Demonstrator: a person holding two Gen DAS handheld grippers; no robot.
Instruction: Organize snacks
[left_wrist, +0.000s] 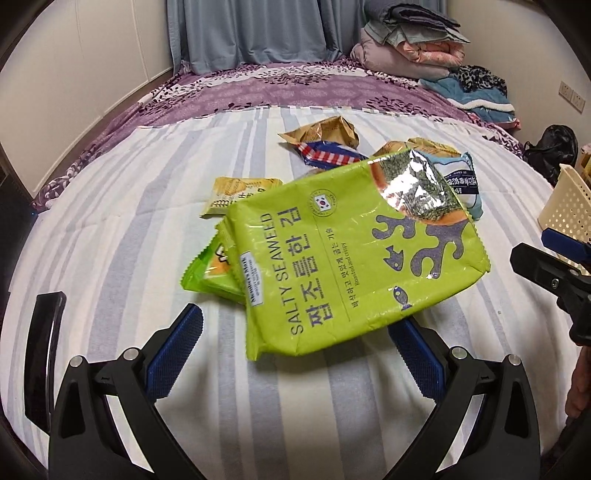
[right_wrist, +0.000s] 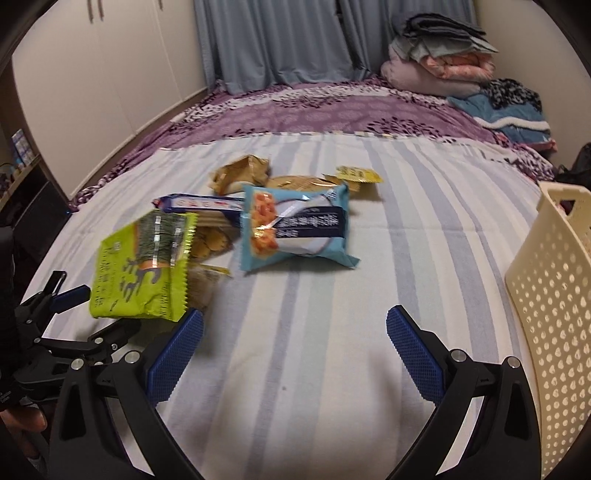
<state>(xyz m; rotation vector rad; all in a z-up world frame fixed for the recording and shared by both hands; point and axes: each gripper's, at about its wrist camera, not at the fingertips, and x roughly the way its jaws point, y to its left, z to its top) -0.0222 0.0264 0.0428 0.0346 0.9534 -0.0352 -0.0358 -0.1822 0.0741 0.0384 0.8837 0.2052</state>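
Striped bed (right_wrist: 332, 295) under scattered snack packets (right_wrist: 295, 225).

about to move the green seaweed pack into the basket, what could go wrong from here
1. The left tool is open, and the seaweed pack lies over its right finger; closing might catch only a corner, so it could slip.
2. A smaller green packet sits under the pack and might drag along.
3. The cream basket stands off to the right, past the open right tool; the two tools could collide on the way.
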